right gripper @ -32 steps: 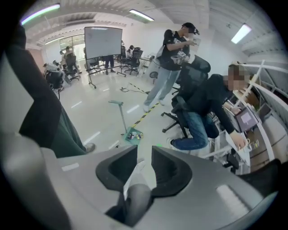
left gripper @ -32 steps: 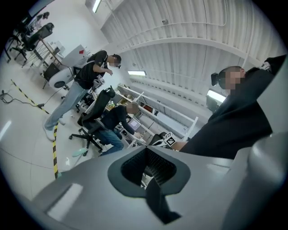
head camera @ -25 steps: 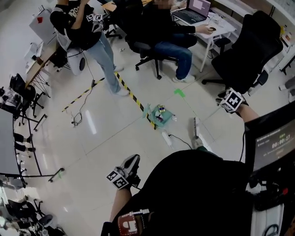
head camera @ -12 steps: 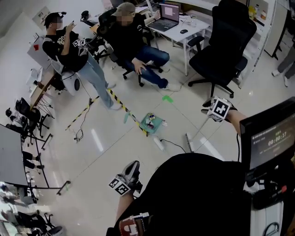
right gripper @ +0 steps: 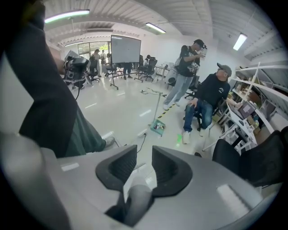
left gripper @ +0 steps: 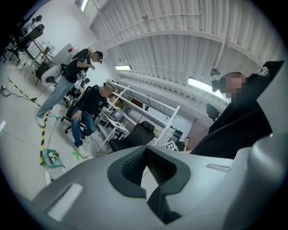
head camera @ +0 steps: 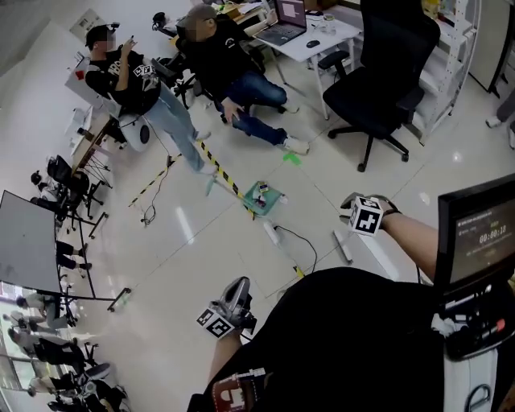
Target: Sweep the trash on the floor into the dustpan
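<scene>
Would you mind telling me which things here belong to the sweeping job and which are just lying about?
Belongs to the job: green dustpan; the litter on it; grey bar, perhaps a broom head.
Just lying about: white power strip; striped floor tape; black office chair; laptop.

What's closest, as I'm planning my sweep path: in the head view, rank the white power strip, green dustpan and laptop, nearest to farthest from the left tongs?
From the left tongs:
1. White power strip, on the floor ahead.
2. Green dustpan, beyond it beside striped tape.
3. Laptop, on the far desk.
</scene>
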The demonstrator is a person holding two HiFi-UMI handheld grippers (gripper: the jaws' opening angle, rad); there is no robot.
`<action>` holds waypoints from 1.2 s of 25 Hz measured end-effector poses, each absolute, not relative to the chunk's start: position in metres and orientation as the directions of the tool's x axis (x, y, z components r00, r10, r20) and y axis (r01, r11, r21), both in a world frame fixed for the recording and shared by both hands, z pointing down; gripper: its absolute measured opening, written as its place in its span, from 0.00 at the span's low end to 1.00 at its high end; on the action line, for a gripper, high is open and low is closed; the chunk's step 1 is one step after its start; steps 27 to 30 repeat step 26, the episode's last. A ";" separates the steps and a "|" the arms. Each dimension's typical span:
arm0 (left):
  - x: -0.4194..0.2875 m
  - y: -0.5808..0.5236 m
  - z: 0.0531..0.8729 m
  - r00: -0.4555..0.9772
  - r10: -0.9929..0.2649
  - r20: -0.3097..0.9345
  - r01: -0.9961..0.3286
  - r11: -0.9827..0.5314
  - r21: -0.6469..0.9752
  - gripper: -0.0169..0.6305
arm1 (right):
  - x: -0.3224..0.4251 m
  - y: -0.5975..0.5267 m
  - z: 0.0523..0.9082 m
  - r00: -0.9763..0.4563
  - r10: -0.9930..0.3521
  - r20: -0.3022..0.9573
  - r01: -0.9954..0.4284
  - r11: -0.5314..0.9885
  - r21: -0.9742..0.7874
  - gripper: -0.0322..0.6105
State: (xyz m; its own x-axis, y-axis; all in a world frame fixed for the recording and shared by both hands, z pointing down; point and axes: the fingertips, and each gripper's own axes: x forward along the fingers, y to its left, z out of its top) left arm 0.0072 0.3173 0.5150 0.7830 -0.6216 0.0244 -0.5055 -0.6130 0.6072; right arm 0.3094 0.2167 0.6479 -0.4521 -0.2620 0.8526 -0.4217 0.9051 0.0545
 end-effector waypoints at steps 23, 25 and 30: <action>-0.097 0.372 0.523 0.796 -0.605 -0.014 -0.470 -0.633 0.615 0.02 | 0.255 0.289 0.659 -0.325 -0.239 0.915 -0.464 0.884 0.066 0.21; -0.090 0.373 0.521 0.800 -0.599 -0.017 -0.465 -0.639 0.613 0.02 | 0.260 0.291 0.659 -0.326 -0.239 0.915 -0.465 0.883 0.065 0.21; -0.087 0.374 0.521 0.802 -0.597 -0.019 -0.463 -0.641 0.612 0.02 | 0.262 0.291 0.659 -0.327 -0.240 0.914 -0.466 0.882 0.065 0.21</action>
